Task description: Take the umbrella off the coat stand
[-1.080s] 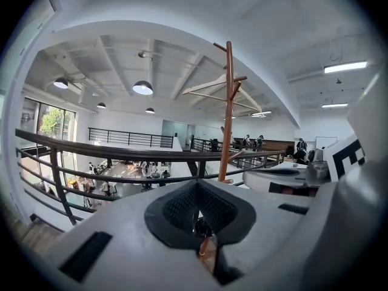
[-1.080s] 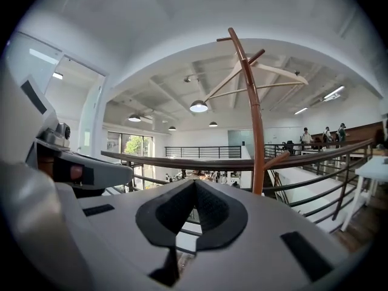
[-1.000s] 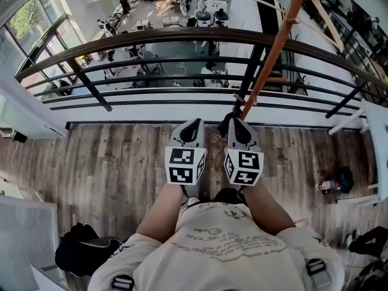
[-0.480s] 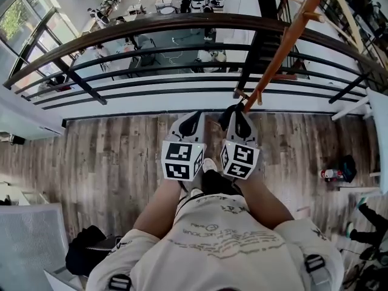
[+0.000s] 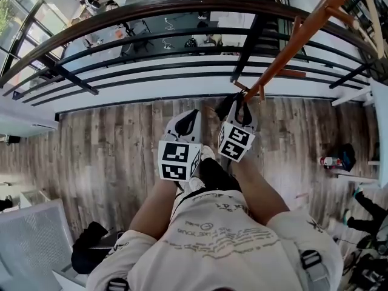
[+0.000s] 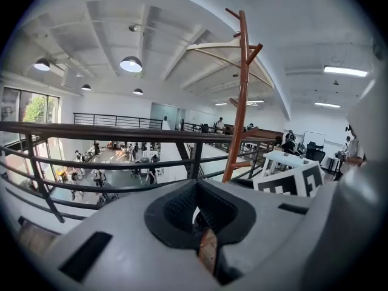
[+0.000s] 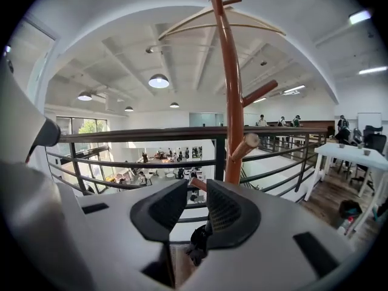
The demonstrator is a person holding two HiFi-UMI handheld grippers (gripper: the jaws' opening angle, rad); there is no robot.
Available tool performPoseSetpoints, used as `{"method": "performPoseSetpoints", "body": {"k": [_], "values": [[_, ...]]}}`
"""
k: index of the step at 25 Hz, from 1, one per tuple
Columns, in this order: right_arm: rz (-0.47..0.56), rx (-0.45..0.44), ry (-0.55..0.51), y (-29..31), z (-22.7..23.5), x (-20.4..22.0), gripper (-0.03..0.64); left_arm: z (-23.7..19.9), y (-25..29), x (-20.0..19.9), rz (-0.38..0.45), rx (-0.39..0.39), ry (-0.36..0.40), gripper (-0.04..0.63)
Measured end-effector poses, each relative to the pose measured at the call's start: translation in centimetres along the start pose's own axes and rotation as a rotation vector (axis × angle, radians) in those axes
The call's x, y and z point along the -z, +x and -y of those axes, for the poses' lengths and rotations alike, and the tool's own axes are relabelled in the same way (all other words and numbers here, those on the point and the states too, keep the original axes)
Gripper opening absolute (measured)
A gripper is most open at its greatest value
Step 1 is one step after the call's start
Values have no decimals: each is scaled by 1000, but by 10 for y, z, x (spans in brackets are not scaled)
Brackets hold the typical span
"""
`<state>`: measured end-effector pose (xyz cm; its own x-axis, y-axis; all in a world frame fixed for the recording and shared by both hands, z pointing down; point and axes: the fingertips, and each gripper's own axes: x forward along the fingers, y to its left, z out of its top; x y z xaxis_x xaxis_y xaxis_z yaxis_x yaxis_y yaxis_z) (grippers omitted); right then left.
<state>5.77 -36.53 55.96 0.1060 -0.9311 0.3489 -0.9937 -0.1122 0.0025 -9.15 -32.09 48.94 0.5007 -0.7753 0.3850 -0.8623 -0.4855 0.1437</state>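
Facing railing, head view: person stands on wood floor (image 5: 109, 153) at dark railing (image 5: 151, 8), both grippers held forward side by side.
Coat stand, head view: orange-brown pole (image 5: 291, 46) rises just beyond right gripper (image 5: 237, 100); left gripper (image 5: 190, 114) sits apart from it.
Left claw, left gripper view: tips meeting, nothing between them.
Umbrella, left gripper view: pale ribbed shape (image 6: 215, 46) high across the stand's top pegs, well apart from both claws.
Right claw, right gripper view: narrow gap, nothing gripped; short peg end (image 7: 195, 187) shows in the gap, contact cannot be told.
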Motion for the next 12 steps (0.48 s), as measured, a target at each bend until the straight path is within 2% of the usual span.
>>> {"method": "performPoseSetpoints", "body": {"k": [6,12], "values": [[-74,87,14,41,18,41,78,-13,6,19,-39,-7,-9,5],[-107,121,6,75,28,67,78,-26,14,34,-71,-27,-15,5]]}}
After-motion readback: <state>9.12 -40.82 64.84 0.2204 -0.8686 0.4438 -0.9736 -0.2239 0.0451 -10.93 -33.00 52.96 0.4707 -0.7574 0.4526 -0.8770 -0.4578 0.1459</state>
